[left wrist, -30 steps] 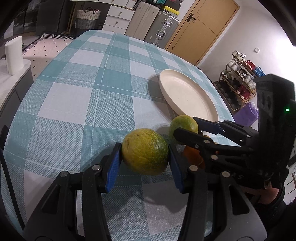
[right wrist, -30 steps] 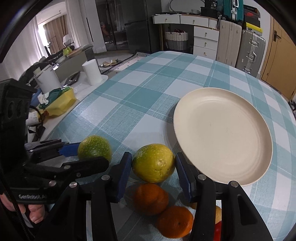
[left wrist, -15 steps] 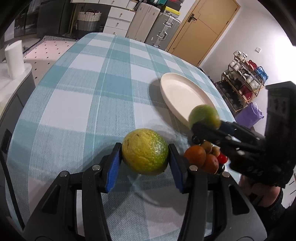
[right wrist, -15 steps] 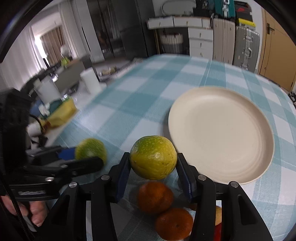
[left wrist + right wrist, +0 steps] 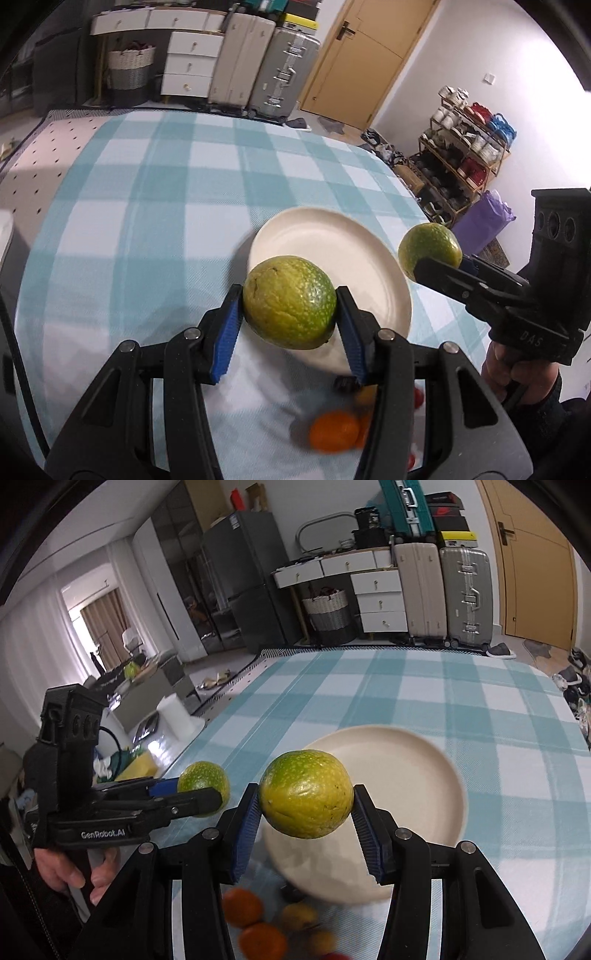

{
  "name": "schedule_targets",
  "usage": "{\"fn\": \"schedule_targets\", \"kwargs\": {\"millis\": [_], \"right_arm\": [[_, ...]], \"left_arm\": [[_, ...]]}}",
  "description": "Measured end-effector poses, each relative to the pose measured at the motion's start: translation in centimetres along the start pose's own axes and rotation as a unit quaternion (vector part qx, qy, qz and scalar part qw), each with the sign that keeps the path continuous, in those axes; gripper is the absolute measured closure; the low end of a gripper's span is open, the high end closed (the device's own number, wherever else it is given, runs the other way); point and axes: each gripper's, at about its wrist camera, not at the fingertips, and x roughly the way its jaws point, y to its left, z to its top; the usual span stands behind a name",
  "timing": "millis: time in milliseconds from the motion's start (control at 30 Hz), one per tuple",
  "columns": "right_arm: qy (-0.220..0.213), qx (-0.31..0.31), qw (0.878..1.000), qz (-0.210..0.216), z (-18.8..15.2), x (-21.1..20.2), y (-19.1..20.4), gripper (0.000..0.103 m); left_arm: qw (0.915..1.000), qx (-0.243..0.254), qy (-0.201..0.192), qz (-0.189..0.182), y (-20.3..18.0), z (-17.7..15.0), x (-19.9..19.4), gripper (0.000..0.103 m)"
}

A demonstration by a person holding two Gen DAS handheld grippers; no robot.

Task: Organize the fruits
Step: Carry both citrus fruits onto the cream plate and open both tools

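Only the right wrist view is showing the refrigerator point(image 5: 240, 579) at 11 o'clock. Each tool (left point(image 5: 290, 325), right point(image 5: 304, 818)) is gripping a green citrus point(image 5: 290, 301) point(image 5: 306, 799) between its pads, above the plate point(image 5: 413, 775) on the desk point(image 5: 147, 221).

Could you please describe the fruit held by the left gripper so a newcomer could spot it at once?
Above the teal checked tablecloth, near the round cream plate, the left gripper clamps a green-yellow citrus fruit between blue-padded fingers. Unlike the small orange mandarins below, it is large, pebbly, and airborne.
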Motion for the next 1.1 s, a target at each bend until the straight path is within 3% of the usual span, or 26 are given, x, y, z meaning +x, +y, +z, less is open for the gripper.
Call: {"fn": "schedule_targets", "kwargs": {"millis": [267, 500, 733, 1100], "right_arm": [[0.001, 0.007, 1.000, 0.000, 2.6, 1.4, -5.1, 0.053], [0.020, 0.021, 1.000, 0.007, 3.3, 4.6, -7.9, 0.053], [0.042, 0.032, 0.998, 0.015, 3.0, 7.5, -9.4, 0.053], [0.054, 0.035, 0.998, 0.011, 2.7, 9.4, -9.8, 0.053]], "left_arm": [[0.9993, 0.005, 0.036, -0.009, -1.9, 4.2, 6.6, 0.056], [0.9979, 0.012, 0.064, 0.000, -2.2, 5.8, 11.9, 0.056], [0.9974, 0.010, 0.072, 0.002, -1.7, 6.2, 14.4, 0.056], [0.9977, 0.009, 0.068, 0.003, -1.3, 6.2, 14.8, 0.056]]}}
